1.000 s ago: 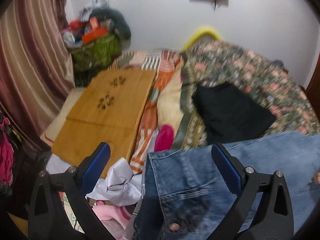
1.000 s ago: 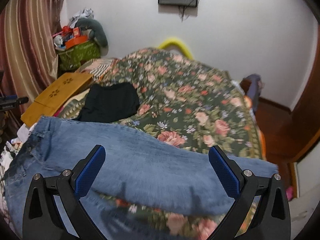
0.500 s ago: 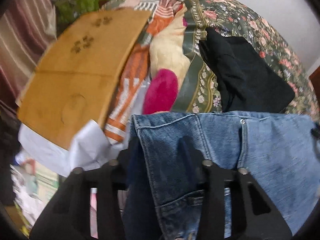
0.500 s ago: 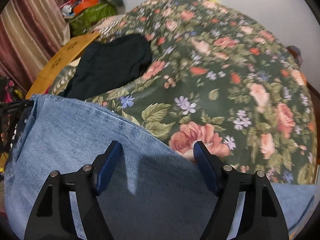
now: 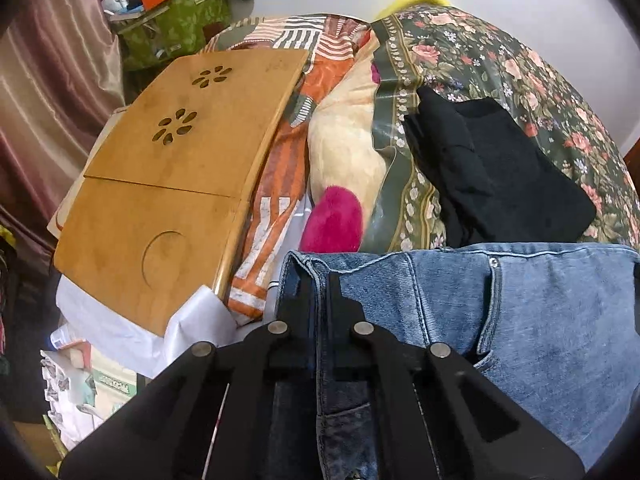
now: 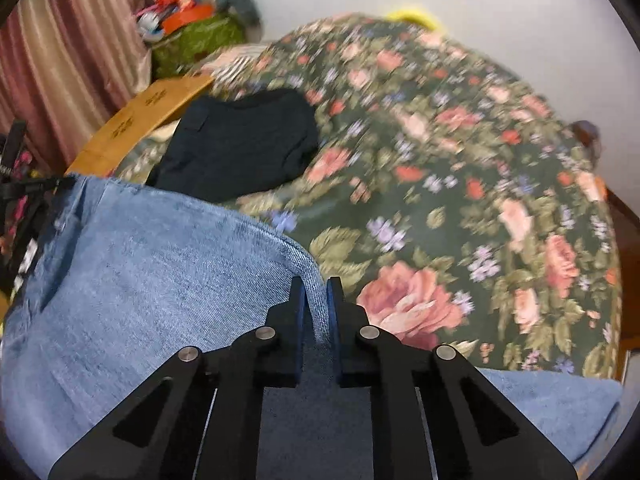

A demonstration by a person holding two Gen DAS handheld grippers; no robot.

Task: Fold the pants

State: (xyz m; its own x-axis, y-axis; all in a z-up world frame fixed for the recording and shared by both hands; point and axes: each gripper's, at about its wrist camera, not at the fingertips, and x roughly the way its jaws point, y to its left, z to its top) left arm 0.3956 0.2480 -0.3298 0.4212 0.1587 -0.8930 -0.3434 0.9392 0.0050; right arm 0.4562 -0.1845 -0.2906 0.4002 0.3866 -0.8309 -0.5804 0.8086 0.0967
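Denim first: one pair of faded blue jeans (image 5: pixel 520 320) lying across the near edge of the bed, on top of the one dark green floral bedspread (image 6: pixel 460 180). One folded black garment (image 5: pixel 500 172) sits on the bedspread just beyond the jeans. Two sets of tongs, one per hand.

Left tongs (image 5: pixel 319 284) are pinched together on the waistband corner of the jeans, at the outer left end next to the seam, pointing forward and slightly down over the bed edge. Right tongs (image 6: pixel 316 292) are clamped on a raised fold along the far edge of the jeans' leg, with the blue pads pressing the denim from both sides.

Left wrist view gets you stuff the right one barely shows: one bamboo lap tray with flower-shaped cutouts (image 5: pixel 168 176), one fuzzy magenta cushion (image 5: pixel 334 220) just beyond the waistband, and one orange striped blanket (image 5: pixel 280 152) between the tray and the cushion. Right wrist view is blurry but shows far more of the bedspread, plus the jeans' leg running off to the right.
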